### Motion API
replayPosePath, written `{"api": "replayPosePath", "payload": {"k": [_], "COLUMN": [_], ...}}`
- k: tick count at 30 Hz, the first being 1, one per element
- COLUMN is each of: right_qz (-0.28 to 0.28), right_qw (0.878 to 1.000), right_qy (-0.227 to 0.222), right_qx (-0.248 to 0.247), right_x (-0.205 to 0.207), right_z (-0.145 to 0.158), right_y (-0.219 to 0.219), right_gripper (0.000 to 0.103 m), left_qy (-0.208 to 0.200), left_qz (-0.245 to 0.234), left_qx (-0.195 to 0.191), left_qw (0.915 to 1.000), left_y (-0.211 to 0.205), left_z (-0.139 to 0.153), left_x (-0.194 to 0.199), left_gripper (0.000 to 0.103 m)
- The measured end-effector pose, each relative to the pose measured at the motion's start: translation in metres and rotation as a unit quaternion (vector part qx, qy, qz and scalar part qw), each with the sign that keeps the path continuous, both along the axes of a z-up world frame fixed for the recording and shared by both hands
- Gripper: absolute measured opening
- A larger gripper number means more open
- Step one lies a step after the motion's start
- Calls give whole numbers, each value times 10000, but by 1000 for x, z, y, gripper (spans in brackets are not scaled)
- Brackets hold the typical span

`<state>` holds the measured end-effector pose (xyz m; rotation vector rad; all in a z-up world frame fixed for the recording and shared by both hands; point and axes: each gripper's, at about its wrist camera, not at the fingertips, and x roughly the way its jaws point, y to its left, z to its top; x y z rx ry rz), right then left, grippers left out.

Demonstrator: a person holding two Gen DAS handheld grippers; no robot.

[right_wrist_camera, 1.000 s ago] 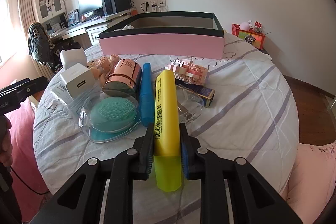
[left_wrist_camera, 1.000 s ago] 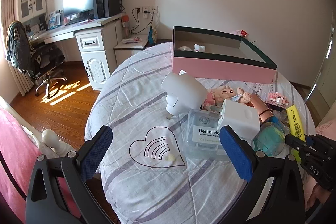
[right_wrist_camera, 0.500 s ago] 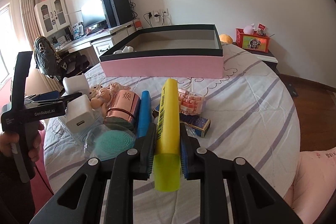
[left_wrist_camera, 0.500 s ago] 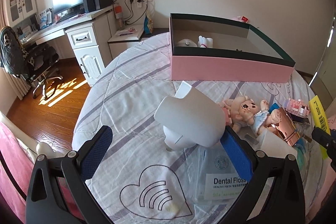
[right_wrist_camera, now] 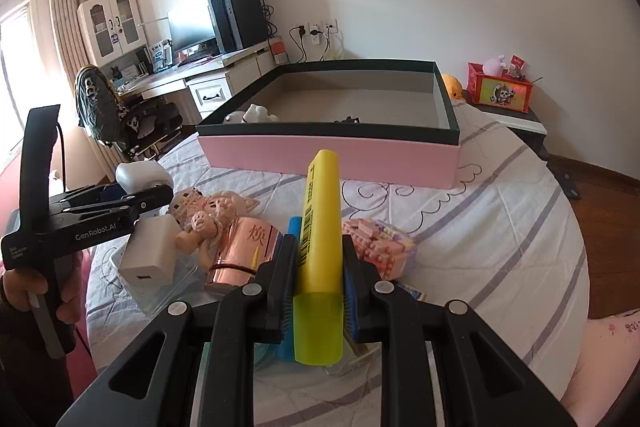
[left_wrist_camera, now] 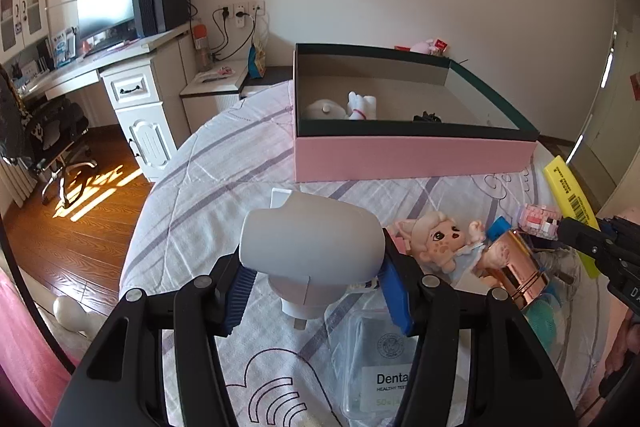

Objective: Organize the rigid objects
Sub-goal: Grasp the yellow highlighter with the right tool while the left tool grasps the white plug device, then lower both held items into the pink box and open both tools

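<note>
**Highlighter and white plug device, one in each claw**

Highlighter [right_wrist_camera: 322, 227], yellow and barcoded, sits clamped in the right claw [right_wrist_camera: 318, 281], pads pressed tight on both sides. Its long axis runs straight ahead along the fingers, far end aimed up and toward the pink box [right_wrist_camera: 332, 157]; the translucent near end pokes back past the pads. It hangs above the clutter on the round tabletop [right_wrist_camera: 500, 227].

Over on the left, the left claw [left_wrist_camera: 316, 285] is closing on a white plug device [left_wrist_camera: 310, 241]. The rounded body sits between the blue pads, and both look to be touching its flanks. Its underside is hidden, though a neck and one metal prong show below, pointing down toward the cloth.

Much is cut off here. A clear floss case [left_wrist_camera: 380, 367] reads only "Denta" before the right finger covers it. The doll [left_wrist_camera: 444, 241] lies beside a rose-gold cylinder [left_wrist_camera: 516, 267], partly overlapped. A blue tube [right_wrist_camera: 294, 227] is mostly behind the right claw. Pink building bricks [right_wrist_camera: 380, 243] peek out at the right.

Inside the box: a white figure [left_wrist_camera: 362, 105], a pale round item and something small and black, too small to name.
</note>
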<state>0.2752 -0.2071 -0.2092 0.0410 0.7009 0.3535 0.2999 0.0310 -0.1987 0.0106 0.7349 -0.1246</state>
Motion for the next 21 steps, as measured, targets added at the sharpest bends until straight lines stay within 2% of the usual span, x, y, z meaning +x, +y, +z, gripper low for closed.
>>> {"api": "replayPosePath", "payload": {"k": [5,12,15,19,21], "right_qz": [109,202,130,-46,-109], "right_qw": [9998,9989,9991,9995,9993], "right_qy": [-176,-407,-372,-224,-41], "right_qx": [-23,-123,-131,-223,-348], "right_x": [20,75,105,143,162], "right_z": [20,50,54,48,37], "right_y": [4,8,6,1,1], "right_gripper": [21,21,21,21,21], "left_qy": [-334,-662,-552,-383,-130], "left_qz": [-273,-810,-984,-963,-978], "left_qx": [38,195,144,281,291], "left_qw": [9991,9943,9935,9942,9947], "left_y": [-13,-59,-76,-92,-98], "left_z": [33,77,83,79,70], "left_x": [6,55,87,129,148], "left_gripper": [56,56,56,56,56]}}
